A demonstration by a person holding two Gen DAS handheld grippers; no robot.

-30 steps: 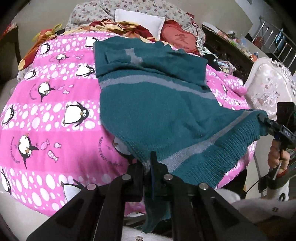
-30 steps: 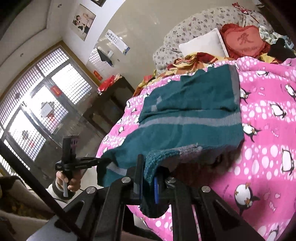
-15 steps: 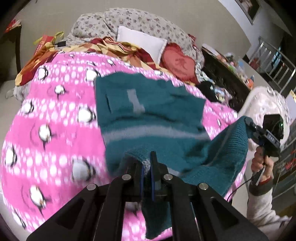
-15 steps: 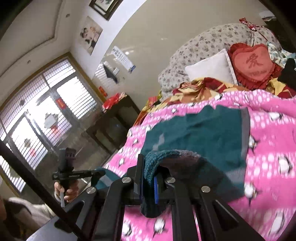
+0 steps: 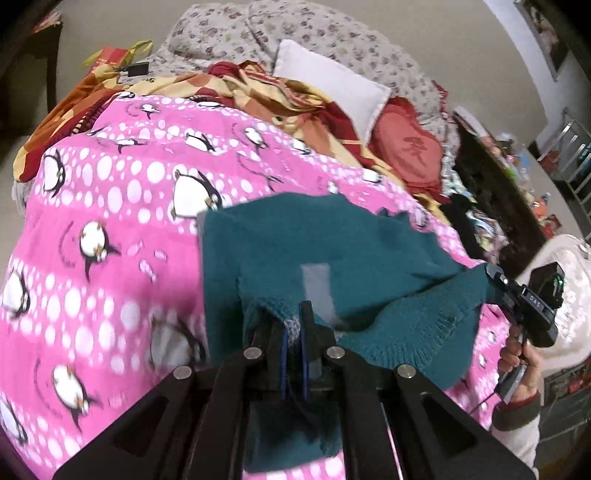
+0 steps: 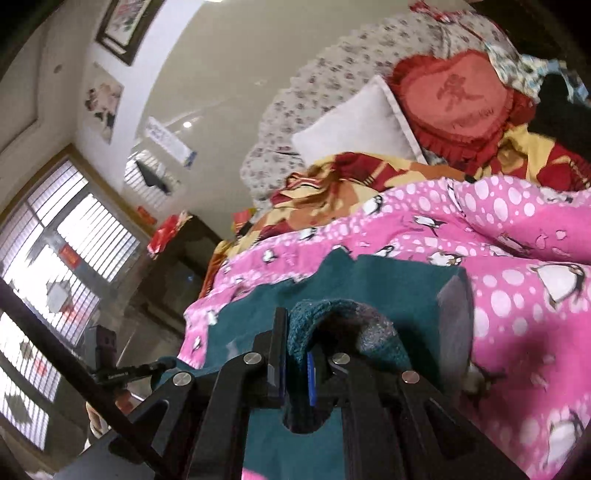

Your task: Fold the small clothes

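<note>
A teal knit sweater (image 5: pixel 332 240) with grey stripes lies on the pink penguin blanket (image 5: pixel 110 229). Its ribbed hem is lifted off the blanket and carried over the body toward the collar. My left gripper (image 5: pixel 293 328) is shut on one hem corner. My right gripper (image 6: pixel 297 350) is shut on the other hem corner; it also shows at the right of the left wrist view (image 5: pixel 495 277). The sweater (image 6: pixel 388 288) fills the lower middle of the right wrist view, and the left gripper (image 6: pixel 162 365) shows there at the lower left.
At the head of the bed lie a white pillow (image 5: pixel 332 81), a red heart cushion (image 5: pixel 406 147), a floral quilt (image 5: pixel 314 33) and an orange-red blanket (image 5: pixel 240 88). A dark cluttered dresser (image 5: pixel 491 184) stands at the right. A dark cabinet (image 6: pixel 177 266) and windows (image 6: pixel 55 240) are beyond the bed's left side.
Both grippers have lifted the hem and carried it forward over the sweater toward the collar. The lower half now folds over the upper half, and less of the sweater shows.
</note>
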